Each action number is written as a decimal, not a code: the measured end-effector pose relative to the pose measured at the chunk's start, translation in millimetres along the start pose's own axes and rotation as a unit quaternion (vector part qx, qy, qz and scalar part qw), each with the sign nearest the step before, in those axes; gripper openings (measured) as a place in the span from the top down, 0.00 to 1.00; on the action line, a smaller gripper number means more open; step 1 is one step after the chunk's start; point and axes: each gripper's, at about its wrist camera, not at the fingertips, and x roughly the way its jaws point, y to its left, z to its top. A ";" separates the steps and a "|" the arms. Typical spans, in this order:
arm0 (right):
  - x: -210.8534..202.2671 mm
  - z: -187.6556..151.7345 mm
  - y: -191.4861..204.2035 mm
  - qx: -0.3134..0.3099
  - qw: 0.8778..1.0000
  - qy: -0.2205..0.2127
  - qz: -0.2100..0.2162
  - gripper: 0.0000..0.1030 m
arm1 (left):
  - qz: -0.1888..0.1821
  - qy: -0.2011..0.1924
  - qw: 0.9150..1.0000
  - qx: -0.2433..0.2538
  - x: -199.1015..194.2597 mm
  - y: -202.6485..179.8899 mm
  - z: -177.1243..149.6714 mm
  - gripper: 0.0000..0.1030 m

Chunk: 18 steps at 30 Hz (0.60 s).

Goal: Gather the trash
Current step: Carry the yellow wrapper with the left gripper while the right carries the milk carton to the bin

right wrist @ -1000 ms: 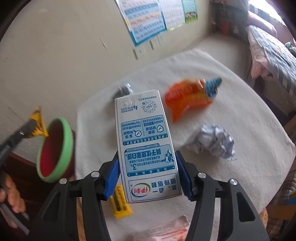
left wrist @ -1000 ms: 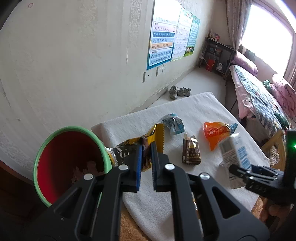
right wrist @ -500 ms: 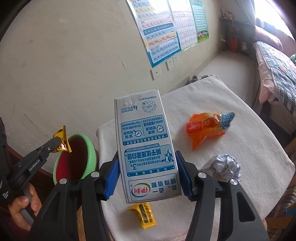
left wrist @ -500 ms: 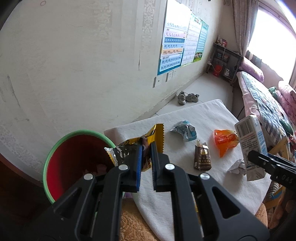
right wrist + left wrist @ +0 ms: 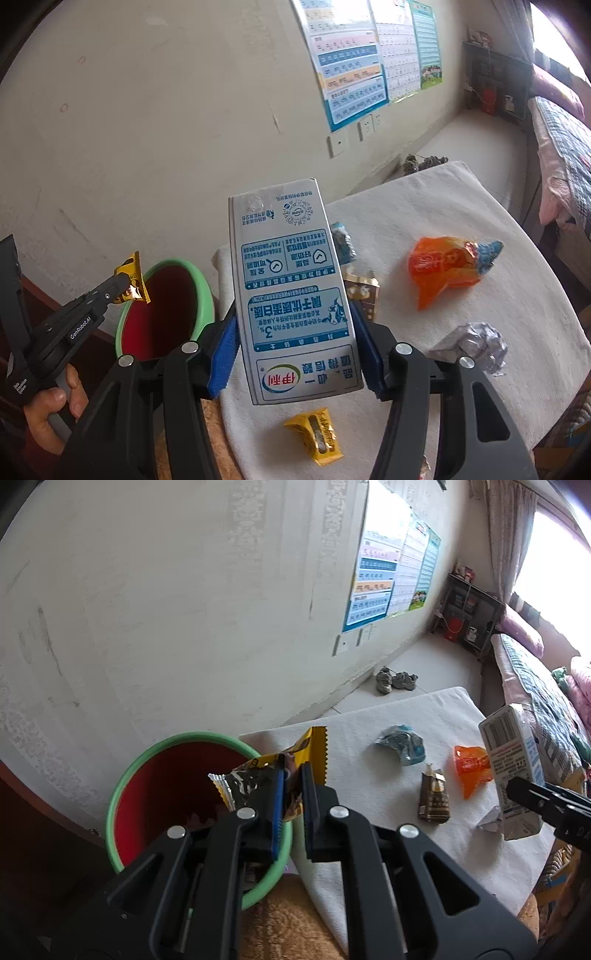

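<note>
My left gripper (image 5: 293, 794) is shut on a yellow snack wrapper (image 5: 314, 751) and holds it over the near rim of the green-rimmed red bin (image 5: 147, 760). It also shows in the right wrist view (image 5: 127, 286) above the bin (image 5: 201, 291). My right gripper (image 5: 295, 354) is shut on a white and blue milk carton (image 5: 291, 291), held upright above the white-clothed table (image 5: 461, 206); the carton shows in the left wrist view (image 5: 513, 764) too.
On the table lie an orange wrapper (image 5: 443, 269), a crumpled foil ball (image 5: 476, 343), a brown carton (image 5: 434, 797), a blue-grey wrapper (image 5: 400, 744) and a small yellow wrapper (image 5: 319, 435). A wall stands close behind the bin. A bed (image 5: 535, 679) is at right.
My left gripper has moved left with the yellow wrapper, from over the table edge to over the bin. My right gripper has lifted the milk carton and carried it toward the bin side.
</note>
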 end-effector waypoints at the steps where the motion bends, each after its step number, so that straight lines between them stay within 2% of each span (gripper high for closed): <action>1: 1.2 0.7 2.6 -0.002 1.000 0.001 0.001 0.47 | 0.002 0.000 1.000 -0.002 0.0 3.6 0.1 0.92; 18: 29.2 10.0 48.6 -0.045 0.998 0.024 0.029 0.47 | 0.028 0.010 0.999 -0.036 11.3 52.9 -4.0 0.92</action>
